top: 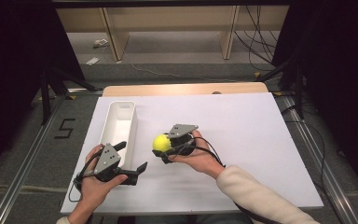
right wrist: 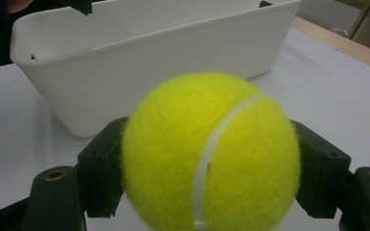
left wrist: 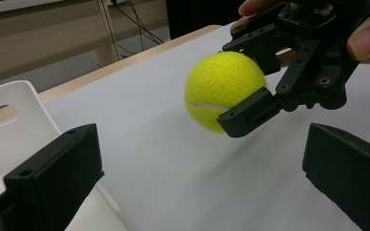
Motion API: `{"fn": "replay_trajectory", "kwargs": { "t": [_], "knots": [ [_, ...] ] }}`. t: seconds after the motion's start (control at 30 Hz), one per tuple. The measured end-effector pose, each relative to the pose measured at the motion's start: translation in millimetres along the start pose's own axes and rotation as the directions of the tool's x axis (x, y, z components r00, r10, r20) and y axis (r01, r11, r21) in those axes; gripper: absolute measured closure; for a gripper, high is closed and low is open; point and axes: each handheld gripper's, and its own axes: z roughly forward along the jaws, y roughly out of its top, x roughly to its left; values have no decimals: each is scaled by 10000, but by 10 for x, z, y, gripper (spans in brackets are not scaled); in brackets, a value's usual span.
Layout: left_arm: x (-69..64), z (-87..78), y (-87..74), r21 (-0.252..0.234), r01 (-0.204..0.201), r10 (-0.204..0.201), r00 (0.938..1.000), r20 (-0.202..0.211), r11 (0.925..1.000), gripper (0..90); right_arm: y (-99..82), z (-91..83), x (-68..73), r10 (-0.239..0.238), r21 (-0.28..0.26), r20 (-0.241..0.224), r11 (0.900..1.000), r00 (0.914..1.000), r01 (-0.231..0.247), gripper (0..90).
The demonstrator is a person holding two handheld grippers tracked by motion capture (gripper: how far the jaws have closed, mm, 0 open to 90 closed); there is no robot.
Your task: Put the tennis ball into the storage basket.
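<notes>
A yellow tennis ball (top: pixel 161 143) is clamped between the jaws of my right gripper (top: pixel 164 145), a little above the white table sheet (top: pixel 242 135). In the right gripper view the ball (right wrist: pixel 212 154) sits between both black jaws, and the white bin (right wrist: pixel 139 62) lies just beyond it. My left gripper (top: pixel 133 157) is open at the near end of the long white bin (top: pixel 119 122), with one jaw over the bin's rim (left wrist: pixel 14 110) and the other over the sheet. In the left gripper view the ball (left wrist: pixel 221 89) is ahead in the right gripper (left wrist: pixel 245 82).
The bin looks empty inside. A strip of wooden tabletop (top: pixel 186 88) shows at the far edge. Broad white sheet lies right of my hands. Cables trail from both grippers toward the near edge. Dark frames and floor rails flank the table.
</notes>
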Motion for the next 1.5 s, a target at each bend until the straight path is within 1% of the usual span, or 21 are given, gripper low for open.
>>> {"fn": "replay_trajectory", "kwargs": {
  "t": [0.57,0.77,1.5],
  "knots": [
    [2,1,-4,-4,14,-14,10000,12,10000,0,74,22,3,-13,-124,60,9999,10000,14,265],
    [3,-2,-4,4,19,-19,10000,-7,10000,0,93,38,7,-83,-159,32,9998,10000,84,265],
    [3,-10,-2,-9,14,-14,10000,-19,10000,0,168,99,12,-58,-317,51,9995,10000,60,265]
  ]
}}
